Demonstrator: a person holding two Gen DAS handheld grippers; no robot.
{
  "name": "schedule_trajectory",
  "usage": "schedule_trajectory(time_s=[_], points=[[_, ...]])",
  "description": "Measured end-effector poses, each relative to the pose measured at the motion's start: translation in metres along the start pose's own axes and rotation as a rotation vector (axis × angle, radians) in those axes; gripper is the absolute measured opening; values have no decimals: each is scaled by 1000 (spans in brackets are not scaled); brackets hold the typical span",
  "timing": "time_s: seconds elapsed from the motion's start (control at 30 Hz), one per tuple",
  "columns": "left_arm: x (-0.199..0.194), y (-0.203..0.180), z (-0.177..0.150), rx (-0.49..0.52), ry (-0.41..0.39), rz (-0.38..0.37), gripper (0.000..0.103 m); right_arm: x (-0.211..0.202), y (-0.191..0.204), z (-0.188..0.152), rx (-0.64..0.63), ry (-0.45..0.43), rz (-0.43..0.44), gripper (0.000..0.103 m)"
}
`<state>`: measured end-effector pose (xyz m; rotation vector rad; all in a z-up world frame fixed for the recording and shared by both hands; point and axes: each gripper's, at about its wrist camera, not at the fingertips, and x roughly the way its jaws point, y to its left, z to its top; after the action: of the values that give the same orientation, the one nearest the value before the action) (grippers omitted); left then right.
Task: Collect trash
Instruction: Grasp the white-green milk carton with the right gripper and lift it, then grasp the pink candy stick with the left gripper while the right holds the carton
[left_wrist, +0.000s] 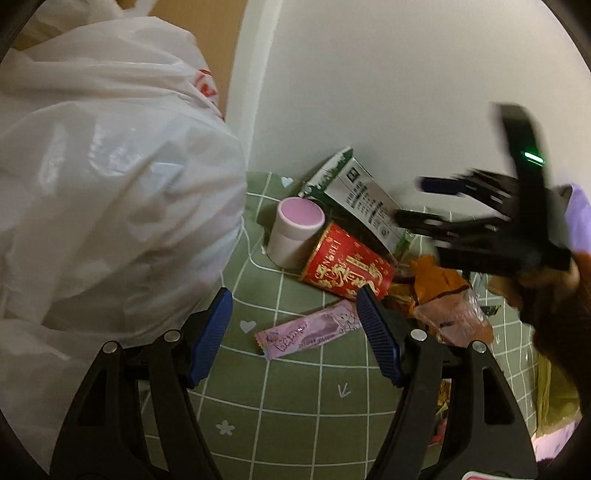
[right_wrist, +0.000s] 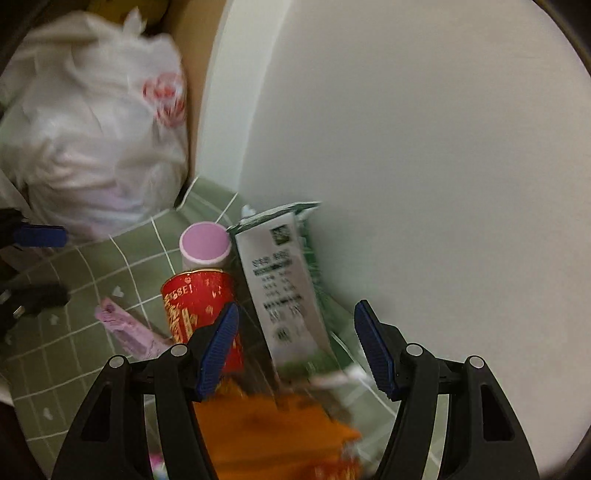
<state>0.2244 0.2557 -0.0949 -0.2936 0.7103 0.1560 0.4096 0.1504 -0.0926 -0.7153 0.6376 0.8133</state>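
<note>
Left wrist view: the left gripper (left_wrist: 293, 336) hangs with jaws released, nothing between its blue pads, over a green grid-patterned cloth (left_wrist: 295, 406). A pink wrapper (left_wrist: 308, 329) lies flat just beyond the pads, a detail clearer here than in the other view. At 12 o'clock from it sits the trash pile: a red can (left_wrist: 347, 266) on its side, a pink-topped tube (left_wrist: 293, 230) upright, and a green-and-white carton (left_wrist: 360, 192) leaning on the white wall (left_wrist: 406, 74). An orange wrapper (left_wrist: 443, 291) lies at 3 o'clock. A bulging white plastic bag (left_wrist: 110, 166) fills 9 to 11 o'clock; its contents cannot be made out. The right gripper (left_wrist: 436, 205), blurred, enters at 2 o'clock, held by a hand (left_wrist: 550, 291).

Right wrist view: the right gripper (right_wrist: 295, 347) is spread wide and empty above the carton (right_wrist: 288, 288) and orange wrapper (right_wrist: 266, 435). Can (right_wrist: 199, 306), tube (right_wrist: 205, 243) and pink wrapper (right_wrist: 125, 328) sit at 10 to 11 o'clock. The bag (right_wrist: 96, 140) shows a red print here, beside a brown surface (right_wrist: 192, 44).
</note>
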Motion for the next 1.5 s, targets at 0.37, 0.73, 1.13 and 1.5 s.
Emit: schedule_trajectory(time_s=[0.37, 0.73, 1.13, 1.5], points=[[9, 1, 1, 2, 15, -48, 66, 57, 10, 18, -29, 107, 13, 52], [55, -22, 6, 56, 111, -117, 66, -91, -56, -17, 313, -141, -75, 51], [103, -5, -7, -14, 242, -47, 66, -192, -89, -142, 668, -76, -197, 51], [58, -53, -52, 83, 350, -288, 66, -203, -57, -217, 830, -39, -202, 51]])
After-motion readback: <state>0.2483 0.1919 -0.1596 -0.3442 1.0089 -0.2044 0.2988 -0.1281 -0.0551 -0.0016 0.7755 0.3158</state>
